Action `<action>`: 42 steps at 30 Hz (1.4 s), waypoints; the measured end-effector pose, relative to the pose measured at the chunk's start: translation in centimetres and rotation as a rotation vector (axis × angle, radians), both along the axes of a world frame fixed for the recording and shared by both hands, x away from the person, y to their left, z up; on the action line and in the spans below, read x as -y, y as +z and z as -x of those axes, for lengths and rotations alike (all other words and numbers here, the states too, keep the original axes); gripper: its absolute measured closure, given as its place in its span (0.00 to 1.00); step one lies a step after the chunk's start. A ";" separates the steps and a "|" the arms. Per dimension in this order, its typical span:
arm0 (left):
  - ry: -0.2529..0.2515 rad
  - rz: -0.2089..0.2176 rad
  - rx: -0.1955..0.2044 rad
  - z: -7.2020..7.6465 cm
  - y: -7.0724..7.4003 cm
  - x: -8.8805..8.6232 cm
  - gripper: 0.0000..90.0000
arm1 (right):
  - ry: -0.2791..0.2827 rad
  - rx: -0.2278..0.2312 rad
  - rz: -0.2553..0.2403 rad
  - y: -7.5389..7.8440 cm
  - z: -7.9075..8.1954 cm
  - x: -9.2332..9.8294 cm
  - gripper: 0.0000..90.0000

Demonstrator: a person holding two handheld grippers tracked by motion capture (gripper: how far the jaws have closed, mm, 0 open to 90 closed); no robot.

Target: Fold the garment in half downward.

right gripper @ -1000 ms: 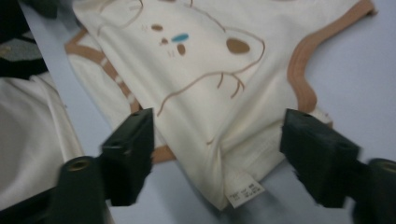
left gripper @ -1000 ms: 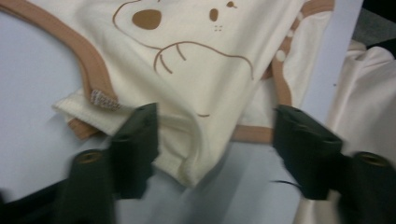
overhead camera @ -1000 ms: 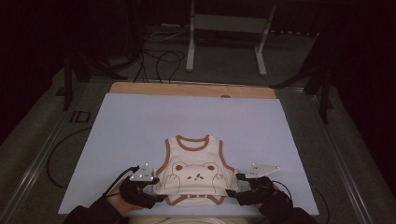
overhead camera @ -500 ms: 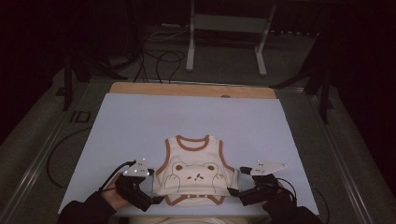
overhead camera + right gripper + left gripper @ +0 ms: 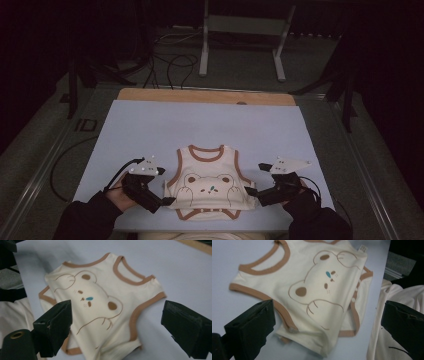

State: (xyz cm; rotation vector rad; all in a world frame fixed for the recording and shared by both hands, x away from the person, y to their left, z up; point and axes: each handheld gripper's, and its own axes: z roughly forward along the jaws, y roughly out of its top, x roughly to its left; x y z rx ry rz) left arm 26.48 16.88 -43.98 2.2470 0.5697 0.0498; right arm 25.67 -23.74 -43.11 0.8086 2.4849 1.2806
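One cream bear vest [image 5: 210, 187] on table [image 5: 150, 125], two grippers, left gripper [image 5: 167, 201], right gripper [image 5: 251, 192], jaws apart.

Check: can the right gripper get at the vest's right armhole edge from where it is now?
Probably yes. The right gripper sits open just beside the vest, at its lower right corner, and nothing lies on the blue table top between it and the armhole edge. The left gripper is across the garment, clear of that path.
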 end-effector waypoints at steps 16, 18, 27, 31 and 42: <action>-0.002 0.011 0.031 -3.7 2.3 -0.2 0.00 | 0.015 0.061 0.013 2.7 -3.9 -1.8 0.12; -0.002 0.009 0.037 -4.2 2.5 -0.2 0.00 | 0.024 0.063 0.014 2.8 -4.6 -2.4 0.12; 0.007 -0.003 0.075 -6.1 3.0 -0.1 0.00 | 0.058 0.051 0.040 2.6 -7.2 -3.8 0.12; 0.011 -0.013 0.067 -6.9 2.6 0.2 0.00 | 0.047 0.049 0.038 2.3 -8.4 -4.1 0.12; 0.020 -0.010 0.048 -9.1 1.2 1.0 0.00 | 0.030 0.024 0.030 0.8 -11.0 -4.8 0.12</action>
